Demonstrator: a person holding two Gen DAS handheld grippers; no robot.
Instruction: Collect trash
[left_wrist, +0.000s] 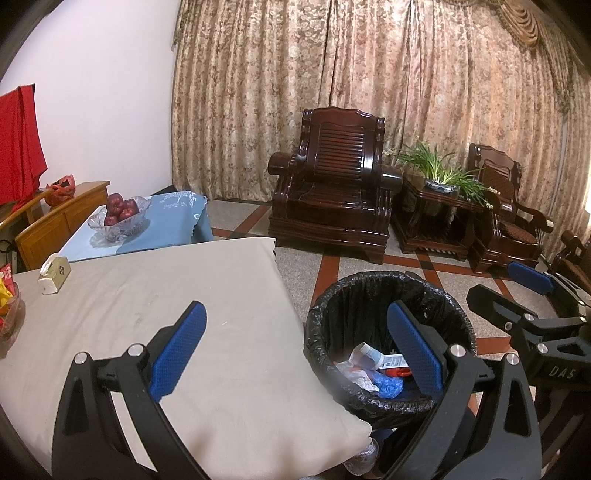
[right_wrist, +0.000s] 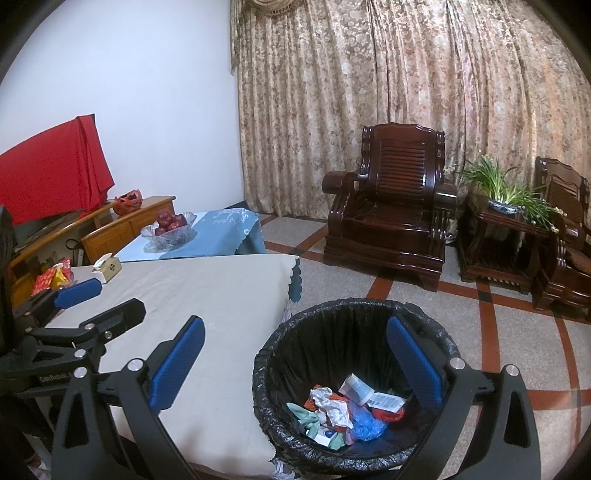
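Left claw (left_wrist: 295, 347), right claw (right_wrist: 295, 354): both spread apart, empty. Bin (right_wrist: 424, 452) below, between right claw's pads; trash (right_wrist: 343, 406) inside. Table (right_wrist: 221, 295) leftward, seemingly cleared. Advice: scan table before withdrawing.

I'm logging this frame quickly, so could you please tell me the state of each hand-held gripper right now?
Left hand-held gripper: open, holding nothing.
Right hand-held gripper: open, holding nothing.

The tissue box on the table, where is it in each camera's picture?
Left wrist: tissue box sits far left on the beige tablecloth.
Right wrist: tissue box sits left of centre, at the cloth's far edge.
Shared landmark: apple bowl just beyond it.
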